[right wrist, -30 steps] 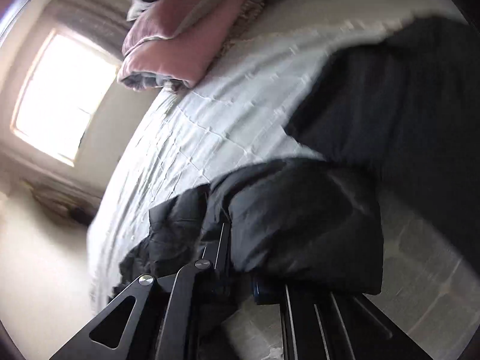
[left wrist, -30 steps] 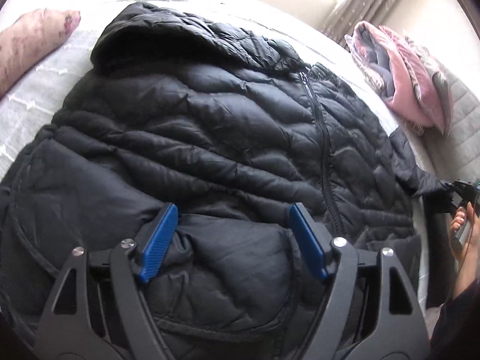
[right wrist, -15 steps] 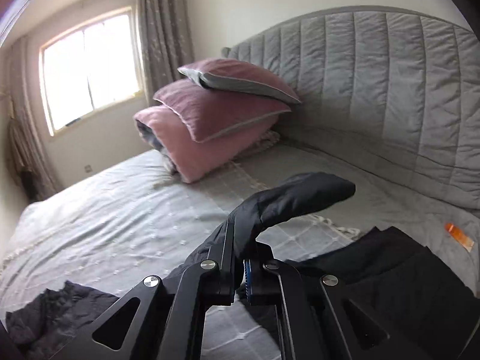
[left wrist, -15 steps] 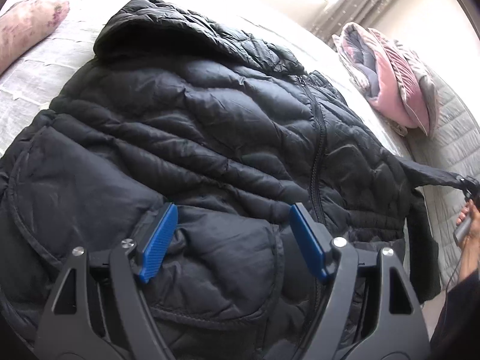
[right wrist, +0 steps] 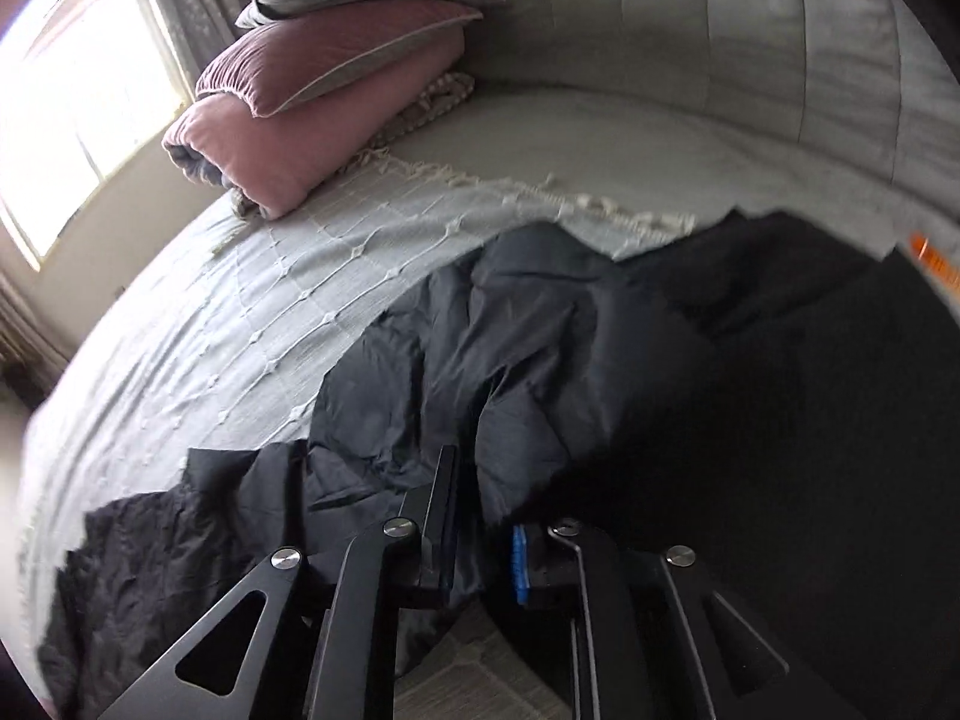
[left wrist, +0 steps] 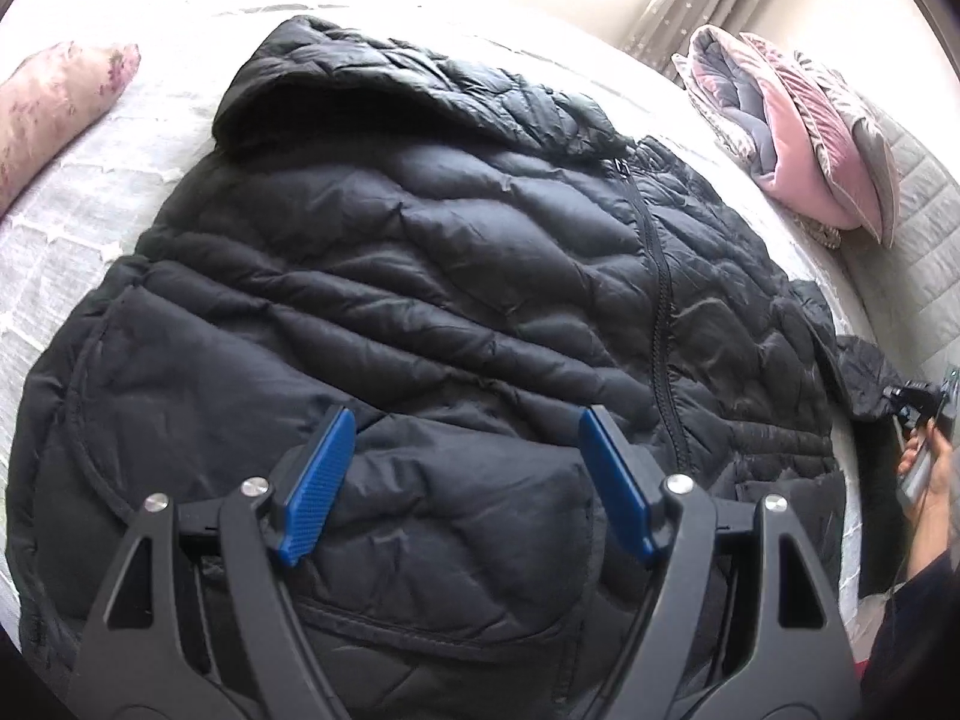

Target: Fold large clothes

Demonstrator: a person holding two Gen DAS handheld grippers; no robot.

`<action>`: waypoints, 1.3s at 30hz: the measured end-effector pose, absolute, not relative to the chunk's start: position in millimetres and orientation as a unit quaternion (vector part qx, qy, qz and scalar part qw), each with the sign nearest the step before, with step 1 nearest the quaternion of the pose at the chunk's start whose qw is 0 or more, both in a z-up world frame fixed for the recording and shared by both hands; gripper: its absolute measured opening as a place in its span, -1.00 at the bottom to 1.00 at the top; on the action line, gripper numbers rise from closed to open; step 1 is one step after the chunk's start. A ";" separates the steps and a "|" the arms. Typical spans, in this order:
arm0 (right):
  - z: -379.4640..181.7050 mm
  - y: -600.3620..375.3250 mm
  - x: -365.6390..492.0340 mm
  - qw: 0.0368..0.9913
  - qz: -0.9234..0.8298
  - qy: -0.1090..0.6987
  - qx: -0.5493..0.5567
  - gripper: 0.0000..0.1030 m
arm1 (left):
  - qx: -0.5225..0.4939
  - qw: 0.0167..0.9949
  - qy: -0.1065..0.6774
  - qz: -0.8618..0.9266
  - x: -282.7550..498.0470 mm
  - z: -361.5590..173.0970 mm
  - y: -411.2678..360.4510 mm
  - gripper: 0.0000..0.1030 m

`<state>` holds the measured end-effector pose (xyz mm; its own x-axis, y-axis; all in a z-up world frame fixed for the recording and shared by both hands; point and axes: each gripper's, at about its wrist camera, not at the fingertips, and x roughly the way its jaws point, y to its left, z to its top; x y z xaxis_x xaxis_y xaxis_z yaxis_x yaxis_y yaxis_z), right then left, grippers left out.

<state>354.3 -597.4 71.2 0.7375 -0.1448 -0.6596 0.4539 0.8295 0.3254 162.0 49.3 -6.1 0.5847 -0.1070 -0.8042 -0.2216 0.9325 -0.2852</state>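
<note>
Underneath wide-spread left tongs, black jacket; sleeve between opening right tongs.

Black quilted puffer jacket lying spread flat on a bed, zipper closed, hood at the far end, wrinkled.

A home bedroom: ahead of the right gripper, a bed with a padded headboard, stacked pink pillows far ahead to its left, and a curtained window.
</note>
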 end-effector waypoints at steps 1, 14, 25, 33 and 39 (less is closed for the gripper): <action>69.7 -600.4 353.2 0.898 -0.157 0.321 0.256 -0.69 | -0.176 0.872 0.455 0.032 162.1 -5.6 47.8 0.50; 78.3 -632.5 308.4 0.867 -0.166 0.274 0.382 0.40 | -0.189 0.871 0.452 0.043 163.2 -3.1 62.3 0.50; 80.3 -612.8 213.7 0.851 -0.227 0.203 0.427 0.45 | -0.121 0.892 0.428 0.083 163.8 24.8 72.0 0.51; 66.4 -477.5 190.6 0.834 -0.068 0.247 0.489 0.55 | 0.004 0.903 0.425 0.061 249.0 54.2 29.7 0.74; 39.7 -377.0 212.6 0.879 0.004 0.325 0.348 0.57 | 0.127 0.864 0.481 0.074 357.5 10.5 -16.4 0.76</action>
<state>212.6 -377.0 39.7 0.7884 0.2332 -0.5693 0.2196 0.7578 0.6145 357.5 -16.4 10.5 0.5255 0.2506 -0.8131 -0.0051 0.9565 0.2915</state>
